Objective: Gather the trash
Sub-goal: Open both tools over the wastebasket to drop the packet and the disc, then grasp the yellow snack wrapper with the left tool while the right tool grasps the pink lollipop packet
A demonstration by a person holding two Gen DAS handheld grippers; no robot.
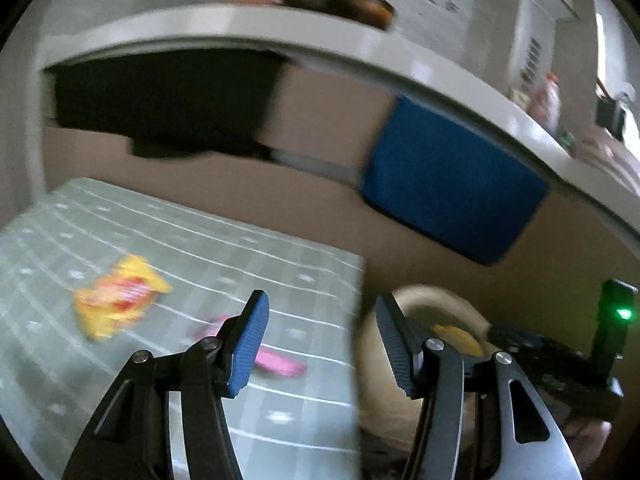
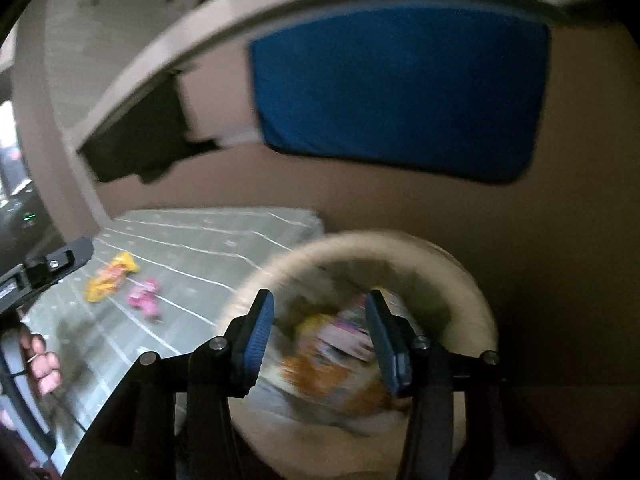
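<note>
Two wrappers are left on the green checked mat (image 1: pixel 200 240): a yellow snack packet (image 1: pixel 120 300) and, just beside it, a pink wrapper (image 1: pixel 280 364). The round beige bin (image 2: pixel 460 280) at the mat's edge already holds several wrappers. The right gripper (image 2: pixel 320 340) hangs over the bin, jaws parted and empty, so a drop looks finished. The left gripper (image 1: pixel 320 344), wide and empty, faces the mat; next it likely needs lowering onto the pink wrapper.
</note>
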